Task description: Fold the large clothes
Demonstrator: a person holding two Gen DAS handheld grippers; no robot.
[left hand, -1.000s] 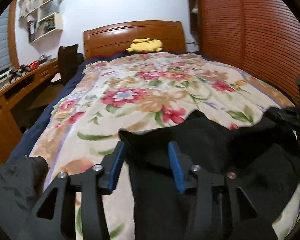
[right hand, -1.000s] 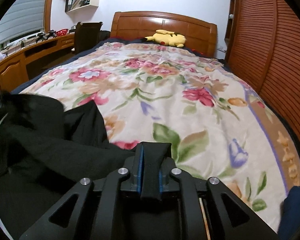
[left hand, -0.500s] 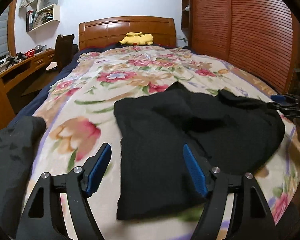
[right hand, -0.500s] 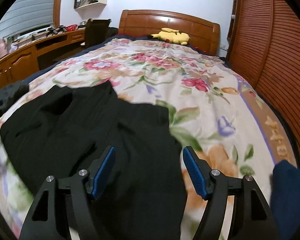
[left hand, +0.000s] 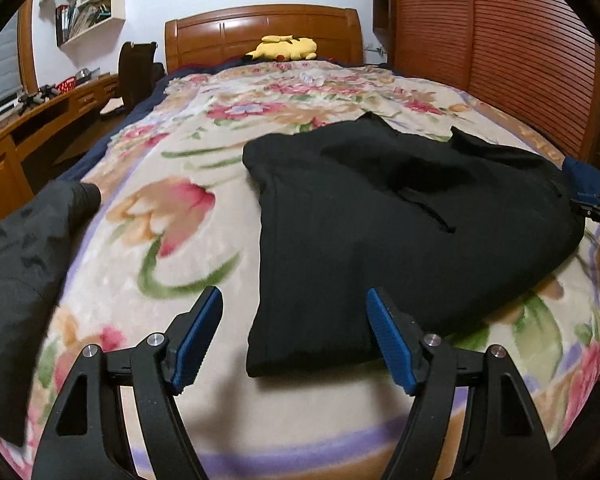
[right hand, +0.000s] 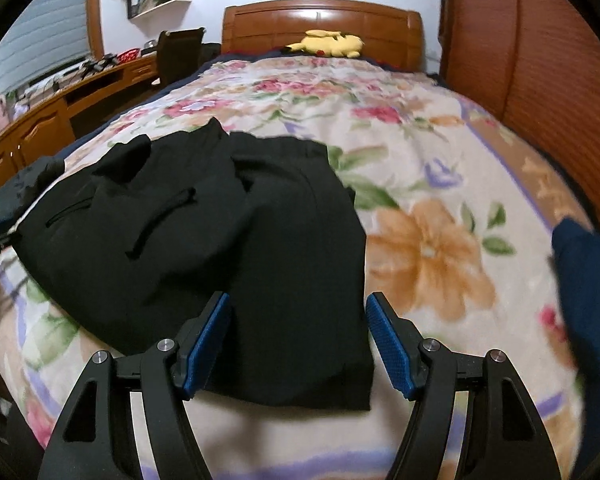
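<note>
A black pair of trousers (left hand: pixel 380 216) lies crumpled on the floral bedspread (left hand: pixel 172 216), its near hem toward me. In the right wrist view the trousers (right hand: pixel 228 232) spread from centre to left. My left gripper (left hand: pixel 294 320) is open and empty, above the garment's near left corner. My right gripper (right hand: pixel 298 326) is open and empty, above the garment's near right hem. Neither gripper touches the cloth.
A dark grey garment (left hand: pixel 24 264) lies at the bed's left edge. A navy garment (right hand: pixel 588 280) lies at the right edge. A yellow plush toy (left hand: pixel 284 48) sits by the wooden headboard. A wooden desk (left hand: pixel 32 120) runs along the left, slatted wardrobe doors (left hand: pixel 500 52) along the right.
Both grippers let go of the black trousers, opened wide and drew back toward the foot of the bed. The garment dropped and now lies on the bedspread.
</note>
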